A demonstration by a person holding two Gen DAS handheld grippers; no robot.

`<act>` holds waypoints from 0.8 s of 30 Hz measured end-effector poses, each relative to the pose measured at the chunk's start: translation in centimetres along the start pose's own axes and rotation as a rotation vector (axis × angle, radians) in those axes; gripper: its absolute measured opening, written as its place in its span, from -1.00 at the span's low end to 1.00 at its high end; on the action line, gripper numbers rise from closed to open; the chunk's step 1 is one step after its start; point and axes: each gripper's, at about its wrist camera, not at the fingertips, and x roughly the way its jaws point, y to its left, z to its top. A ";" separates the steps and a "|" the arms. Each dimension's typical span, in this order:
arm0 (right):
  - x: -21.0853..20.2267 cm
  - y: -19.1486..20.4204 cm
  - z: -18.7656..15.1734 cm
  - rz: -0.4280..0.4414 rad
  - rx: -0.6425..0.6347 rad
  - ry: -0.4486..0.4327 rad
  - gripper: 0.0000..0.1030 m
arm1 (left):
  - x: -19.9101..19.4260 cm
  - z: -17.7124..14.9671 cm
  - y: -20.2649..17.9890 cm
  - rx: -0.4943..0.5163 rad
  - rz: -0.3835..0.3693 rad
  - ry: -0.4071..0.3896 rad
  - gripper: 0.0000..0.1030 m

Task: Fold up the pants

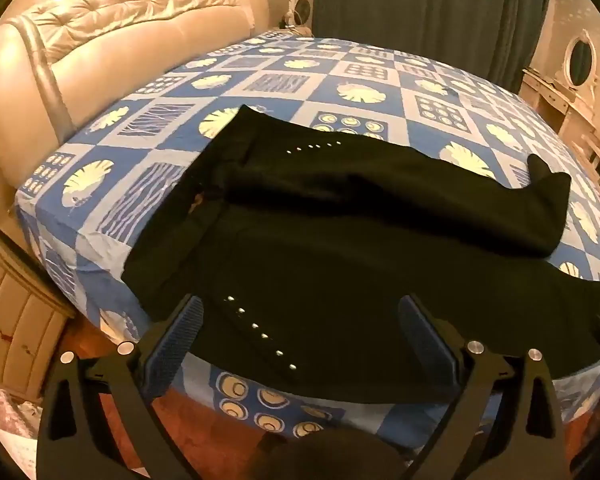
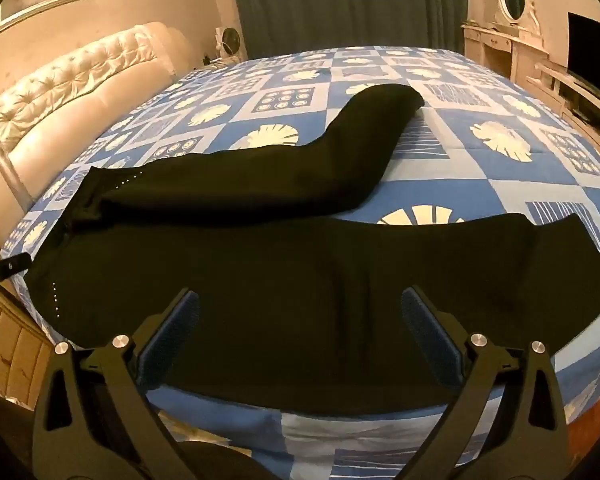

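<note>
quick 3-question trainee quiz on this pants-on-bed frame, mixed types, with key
1. True or false: the left hand-held gripper is shut on the pants.
2. Where does the waistband point? A) toward the headboard B) toward the dresser C) toward the curtain
3. Fill in: the farther leg bends, its end angled away from the ____ leg.

Key: 1 false, its jaws are open. 2 A. 3 nearer.
</note>
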 end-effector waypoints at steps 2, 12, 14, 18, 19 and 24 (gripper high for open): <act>0.1 0.2 0.0 -0.008 -0.021 -0.007 0.96 | 0.0 0.1 -0.1 0.012 0.009 -0.006 0.89; 0.0 0.4 -0.2 0.008 0.010 -0.002 0.96 | 0.1 -2.4 -5.6 0.084 0.044 -0.040 0.89; 0.0 0.5 -0.2 0.009 0.013 0.000 0.96 | -0.1 -2.9 -5.8 0.100 0.010 -0.018 0.89; 0.1 0.4 -0.2 0.011 0.010 0.000 0.96 | 0.0 -3.0 -6.0 0.119 0.005 -0.011 0.89; 0.1 0.3 -0.2 0.011 0.010 0.001 0.96 | 0.0 -3.0 -6.0 0.125 0.007 -0.012 0.89; 0.1 0.4 -0.3 0.009 -0.001 -0.001 0.96 | -0.1 -3.0 -5.6 0.128 0.002 -0.017 0.89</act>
